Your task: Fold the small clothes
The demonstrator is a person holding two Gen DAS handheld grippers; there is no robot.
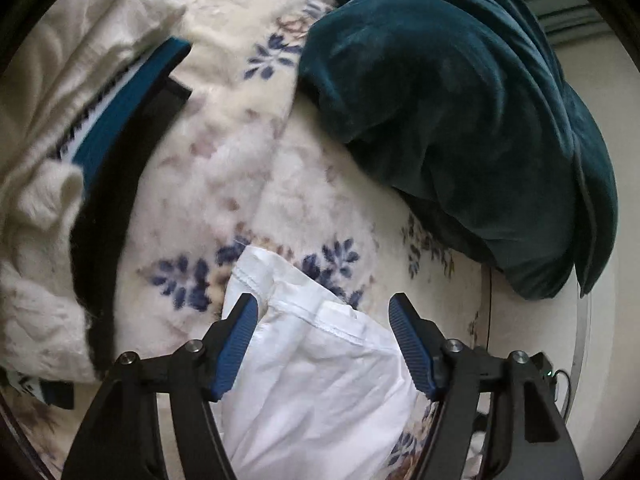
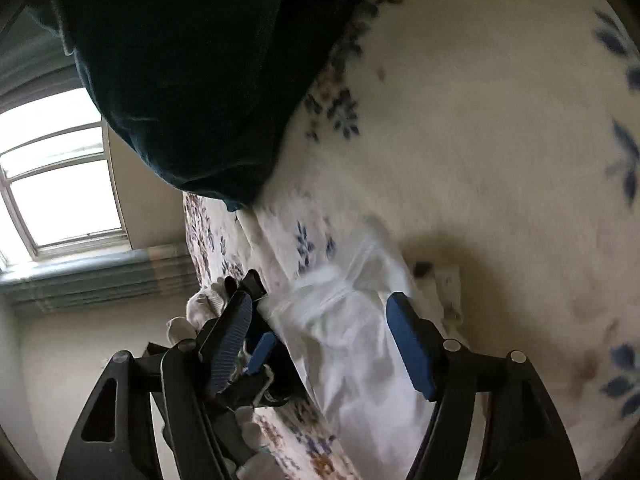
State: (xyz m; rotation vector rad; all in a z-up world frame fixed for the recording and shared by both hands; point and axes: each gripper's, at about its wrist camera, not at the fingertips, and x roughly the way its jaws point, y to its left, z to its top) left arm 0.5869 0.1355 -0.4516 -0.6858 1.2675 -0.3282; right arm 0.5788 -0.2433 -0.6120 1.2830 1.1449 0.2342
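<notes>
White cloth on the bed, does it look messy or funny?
Yes. The white cloth lies crumpled and wrinkled on the flowery blanket, not folded yet. Both tools, left and right, are open over it, holding nothing.

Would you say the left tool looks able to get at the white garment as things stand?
Probably yes. The left tool is open, and the white garment lies on the floral blanket directly between its fingers, with nothing over it. The teal cloth sits well apart.
</notes>
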